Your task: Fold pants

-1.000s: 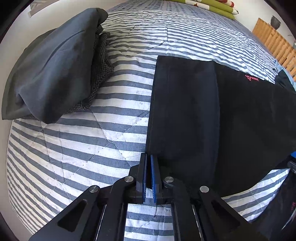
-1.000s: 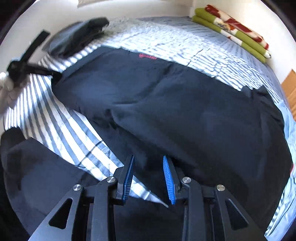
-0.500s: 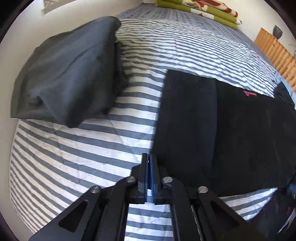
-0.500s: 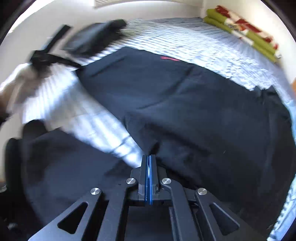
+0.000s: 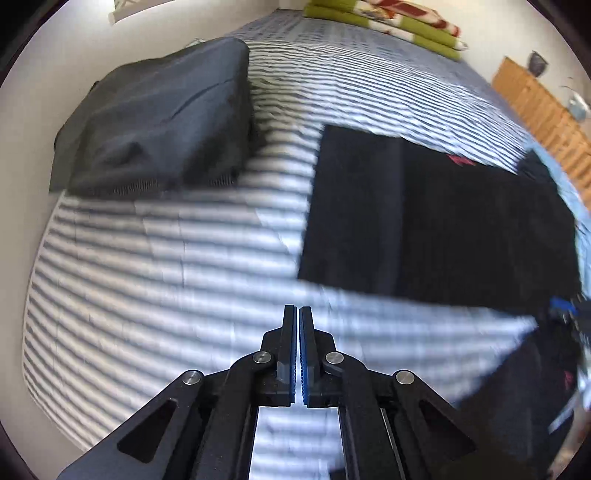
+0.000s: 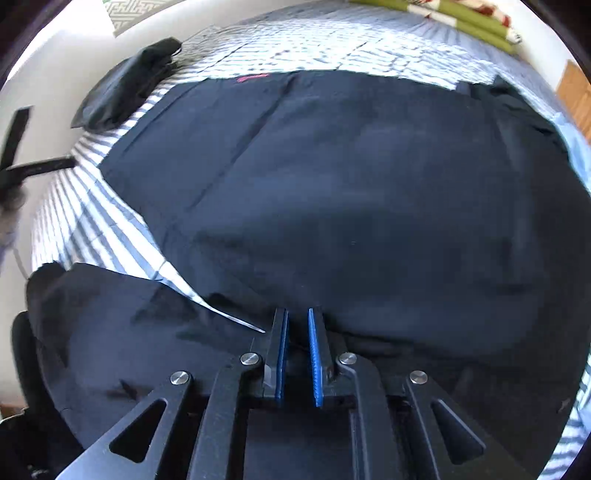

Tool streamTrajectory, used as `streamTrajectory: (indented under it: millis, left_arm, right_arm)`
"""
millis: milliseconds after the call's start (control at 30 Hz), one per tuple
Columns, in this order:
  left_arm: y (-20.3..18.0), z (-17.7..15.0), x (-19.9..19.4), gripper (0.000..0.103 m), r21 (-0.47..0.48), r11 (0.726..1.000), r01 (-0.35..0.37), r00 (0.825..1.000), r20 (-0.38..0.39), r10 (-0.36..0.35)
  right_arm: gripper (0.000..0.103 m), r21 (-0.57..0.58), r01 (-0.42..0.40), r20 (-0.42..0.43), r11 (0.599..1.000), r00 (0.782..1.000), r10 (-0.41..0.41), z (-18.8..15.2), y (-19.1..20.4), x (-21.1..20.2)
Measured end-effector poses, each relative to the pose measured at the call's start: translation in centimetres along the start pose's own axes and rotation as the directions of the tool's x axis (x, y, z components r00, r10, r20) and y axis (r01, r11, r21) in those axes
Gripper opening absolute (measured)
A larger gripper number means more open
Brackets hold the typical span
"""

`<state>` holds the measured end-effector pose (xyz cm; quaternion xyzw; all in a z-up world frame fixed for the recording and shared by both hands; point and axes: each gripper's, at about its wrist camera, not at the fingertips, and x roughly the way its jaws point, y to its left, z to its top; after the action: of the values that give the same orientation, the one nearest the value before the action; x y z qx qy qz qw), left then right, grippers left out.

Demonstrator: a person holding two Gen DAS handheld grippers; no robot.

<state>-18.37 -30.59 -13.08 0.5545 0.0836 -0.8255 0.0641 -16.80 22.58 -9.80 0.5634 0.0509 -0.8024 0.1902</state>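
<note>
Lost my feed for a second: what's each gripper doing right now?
Left gripper: closed, holding nothing, above the striped bedspread.
Right gripper: slightly open, just been opening, over the black pants, gripping nothing.

Grey folded garment on striped bedspread; green blankets beyond.

Legible markings: none.
One small red mark on the black pants, toward 1 o'clock in the left wrist view and toward 11 o'clock on the pants in the right wrist view; too blurred and small to read.
</note>
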Motion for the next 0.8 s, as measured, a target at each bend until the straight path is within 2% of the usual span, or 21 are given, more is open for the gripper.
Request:
streamTrajectory:
  millis: [67,100,133,200,267,333,400,467,533,600,633,733,800]
  left_arm:
    - [0.5,-2.8,-1.4,0.007,0.006,1.0,0.021,1.0,-0.015,-0.021]
    - [0.9,-4.8,-1.9,0.014,-0.008,0.999,0.047,0.998,-0.04,-0.047]
    - [0.9,-6.1,-2.1,0.022,-0.023,0.998,0.063,0.996,-0.057,-0.065]
    - [1.3,-9.4,-2.7,0.033,-0.068,0.99,0.126,0.987,-0.092,-0.132]
    - [1.0,-12.3,-3.6,0.035,-0.099,0.975,0.197,0.973,-0.102,-0.207]
    - [0.9,-14.5,-4.1,0.048,-0.13,0.959,0.253,0.958,-0.107,-0.267]
    - [0.3,-15.8,-4.0,0.051,-0.145,0.937,0.319,0.937,-0.1,-0.334]
    - [-0.4,-16.0,-3.3,0.049,-0.149,0.929,0.34,0.929,-0.099,-0.356]
    - [-2.1,-15.7,-2.8,0.008,-0.109,0.935,0.338,0.931,-0.107,-0.349]
    - [-4.0,-14.5,-3.4,0.005,-0.048,0.946,0.321,0.94,-0.101,-0.325]
    - [-4.6,-13.7,-4.0,0.004,-0.035,0.944,0.328,0.94,-0.089,-0.33]
    - [-5.5,-10.7,-6.1,0.004,-0.048,0.927,0.371,0.926,-0.053,-0.373]
    - [-6.6,-8.5,-6.7,0.004,-0.045,0.921,0.388,0.919,-0.058,-0.39]
  right_arm:
    - [0.012,-0.005,-0.027,0.04,1.0,0.999,0.027,-1.1,0.9,-2.1]
    - [0.013,-0.022,-0.041,0.054,0.999,0.998,0.042,-1.7,1.7,-3.1]
    - [0.019,-0.053,-0.061,0.069,0.997,0.996,0.065,-2.6,3.2,-4.3]
    - [0.028,-0.115,-0.086,0.09,0.99,0.991,0.097,-3.9,6.0,-5.8]
    - [0.03,-0.165,-0.116,0.101,0.979,0.986,0.134,-5.2,9.3,-6.5]
    - [0.03,-0.177,-0.162,0.094,0.971,0.979,0.18,-6.8,11.4,-6.6]
    - [0.03,-0.179,-0.215,0.075,0.96,0.97,0.231,-8.3,13.1,-6.4]
    - [0.03,-0.189,-0.244,0.055,0.951,0.965,0.258,-9.7,14.4,-6.6]
    - [0.03,-0.209,-0.24,0.042,0.948,0.966,0.254,-11.0,15.5,-6.7]
    - [0.03,-0.209,-0.219,0.049,0.953,0.971,0.234,-12.2,15.9,-7.0]
    - [0.03,-0.201,-0.216,0.051,0.955,0.972,0.231,-12.3,15.9,-7.1]
    - [0.03,-0.183,-0.206,0.071,0.961,0.972,0.222,-12.6,15.9,-7.8]
    - [0.032,-0.189,-0.209,0.094,0.959,0.969,0.23,-12.8,16.3,-8.5]
